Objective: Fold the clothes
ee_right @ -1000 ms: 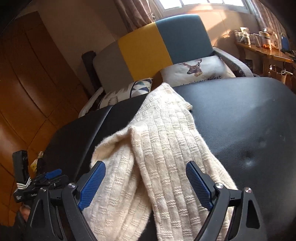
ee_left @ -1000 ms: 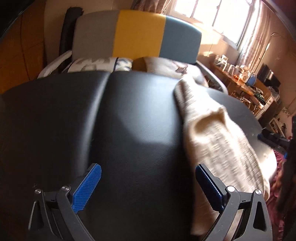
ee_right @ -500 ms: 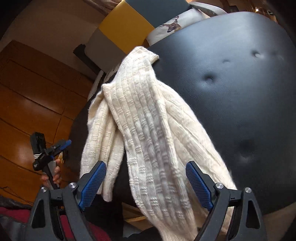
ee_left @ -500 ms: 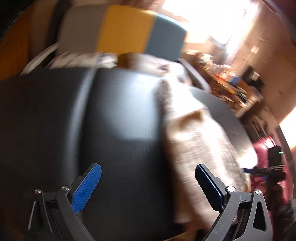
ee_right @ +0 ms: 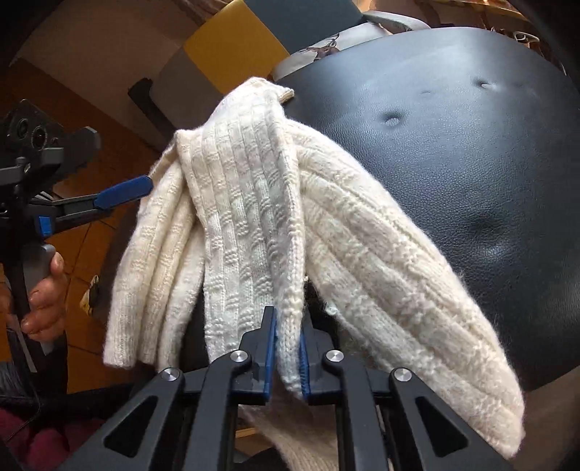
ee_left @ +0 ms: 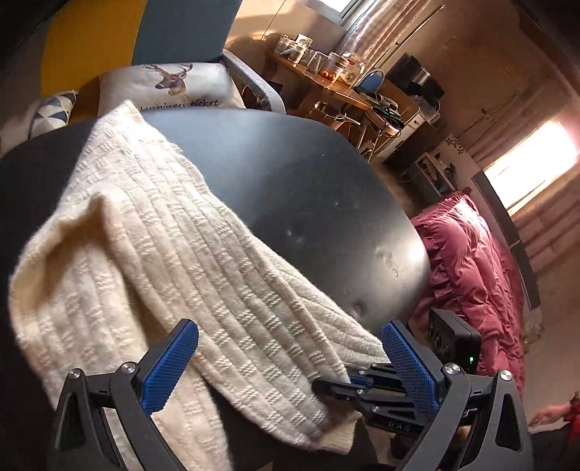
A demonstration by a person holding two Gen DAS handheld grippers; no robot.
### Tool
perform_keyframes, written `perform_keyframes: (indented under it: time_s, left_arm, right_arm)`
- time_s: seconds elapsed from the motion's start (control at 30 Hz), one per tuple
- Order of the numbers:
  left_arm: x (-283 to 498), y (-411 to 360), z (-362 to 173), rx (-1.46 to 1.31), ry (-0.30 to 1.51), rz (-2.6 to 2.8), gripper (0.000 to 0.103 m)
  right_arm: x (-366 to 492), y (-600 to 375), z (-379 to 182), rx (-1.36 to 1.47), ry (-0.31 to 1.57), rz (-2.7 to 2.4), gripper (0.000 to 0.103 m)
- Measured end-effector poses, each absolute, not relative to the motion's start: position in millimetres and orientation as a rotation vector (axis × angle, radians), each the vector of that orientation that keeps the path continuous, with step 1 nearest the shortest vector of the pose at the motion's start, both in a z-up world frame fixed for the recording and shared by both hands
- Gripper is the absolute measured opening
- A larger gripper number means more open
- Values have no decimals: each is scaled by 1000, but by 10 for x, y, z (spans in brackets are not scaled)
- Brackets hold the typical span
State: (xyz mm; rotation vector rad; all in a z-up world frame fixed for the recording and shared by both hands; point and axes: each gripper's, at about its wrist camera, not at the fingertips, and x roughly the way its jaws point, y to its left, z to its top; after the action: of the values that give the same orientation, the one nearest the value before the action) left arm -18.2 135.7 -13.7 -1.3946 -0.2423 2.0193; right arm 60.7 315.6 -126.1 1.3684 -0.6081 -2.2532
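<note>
Right tongs [ee_right: 288, 357] clamped on a narrow fold of the cream knit sweater [ee_right: 250, 232], blue pads pinching it with only a slim gap. Left tongs [ee_left: 290, 362] wide open, nothing between the ribbed blue pads, sitting just over the sweater's near edge. A hand [ee_right: 43, 290] grips the left handle.

Sweater: chunky rib-and-basket-weave knit, fuzzy at edges, bunched in long folds, draped across and over the near edge of the black padded surface [ee_right: 453, 145].

Surface: black leather-look, grainy, tufted dimples, rounded edge.

Room: deer-print cushion [ee_left: 170, 85] behind it, yellow/blue chair back [ee_left: 137, 32], wood desk [ee_left: 326, 87] with clutter, pink quilt [ee_left: 467, 261], bright window [ee_left: 533, 163].
</note>
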Motion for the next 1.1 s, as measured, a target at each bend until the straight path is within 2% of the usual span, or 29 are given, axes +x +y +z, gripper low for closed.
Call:
perform_keyframes:
  time_s: [0.03,0.1,0.13,0.27,0.33,0.5,0.6,0.67,0.7,0.77,0.87,0.97,1.1]
  left_arm:
    - [-163,1385,-169,-1411,-265,2008,101]
    - [-198,1487,-242,-1458,-263,1992,80]
    - [-215,1565,-286,-1497,-215,1978,63]
    - [-232,1694,-489,-1579,-125,1977,62]
    - [-244,1716,-544,-1611,-82,1986,62]
    - [-253,1811,-669,-1684,49,2000,60]
    - [-239,1938,-710,-1694,136,1976,56]
    - [-220,2033,-749,-1697,203,1957,32]
    - [-213,2074,-783,-1710,233,1942,31]
    - [-205,2115,-826,-1705,247,1933,19]
    - [-237,1996,-787,-1667,160,1943,15]
    - [-344,1635,-681,-1628,-75,1943,15]
    - [-405,1088,-545,-1533,-280,1964,15]
  right_arm:
    - [630,3117,-1195,1323,-612,-2234,10]
    - [654,3007,-1096,1266,-598,-2187,10]
    - [651,2931,-1072,1264,-563,-2177,13]
    - [634,2744,-1082,1283,-492,-2144,13]
    - [603,2724,-1104,1290,-497,-2141,19]
    - [546,2716,-1079,1264,-522,-2129,26]
    - [512,2731,-1048,1250,-515,-2136,26]
    - [472,2730,-1062,1256,-516,-2137,27]
    - [445,2708,-1076,1262,-512,-2138,27]
    - [438,2584,-1097,1277,-481,-2150,27]
    - [389,2517,-1106,1283,-477,-2156,27]
    - [358,2623,-1059,1262,-507,-2169,27]
    - [278,2815,-993,1250,-546,-2231,27]
